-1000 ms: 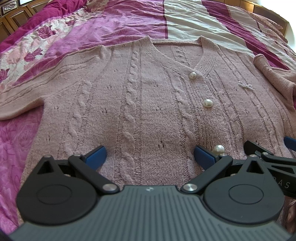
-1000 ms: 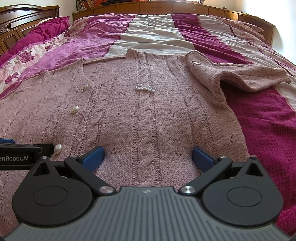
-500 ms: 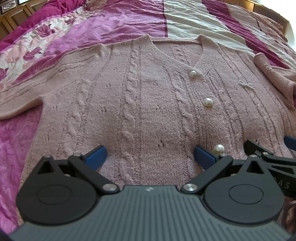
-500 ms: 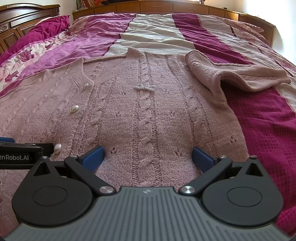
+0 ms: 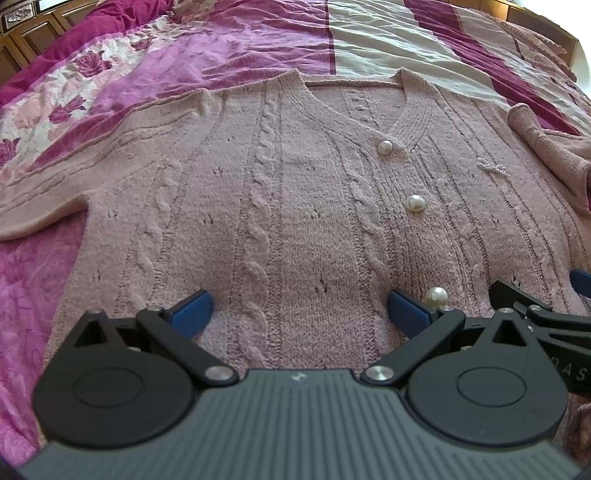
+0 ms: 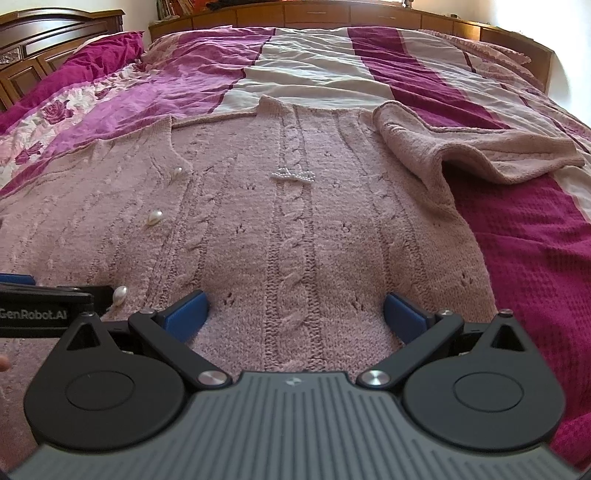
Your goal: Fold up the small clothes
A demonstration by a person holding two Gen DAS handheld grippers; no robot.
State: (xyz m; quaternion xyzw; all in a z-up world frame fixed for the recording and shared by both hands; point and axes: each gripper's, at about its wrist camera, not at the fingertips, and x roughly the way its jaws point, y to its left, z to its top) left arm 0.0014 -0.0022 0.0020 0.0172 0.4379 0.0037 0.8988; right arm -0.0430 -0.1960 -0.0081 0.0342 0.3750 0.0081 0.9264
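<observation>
A pale pink cable-knit cardigan (image 5: 295,206) with pearl buttons (image 5: 414,203) lies flat, front up, on the bed. It also shows in the right wrist view (image 6: 291,236). Its left sleeve (image 5: 55,177) stretches out flat; its right sleeve (image 6: 472,151) is folded and bunched beside the body. My left gripper (image 5: 299,310) is open, low over the hem left of the buttons. My right gripper (image 6: 293,310) is open, low over the hem right of the buttons. Both are empty and side by side.
The bed is covered by a striped magenta, cream and floral bedspread (image 6: 314,70). A dark wooden headboard (image 6: 55,40) stands at the left, a wooden shelf rail (image 6: 332,14) at the far side. Dark red cover (image 6: 532,251) lies right of the cardigan.
Both grippers stay open and almost still over the hem. The left wrist view has shifted very slightly; the cardigan has not moved.
</observation>
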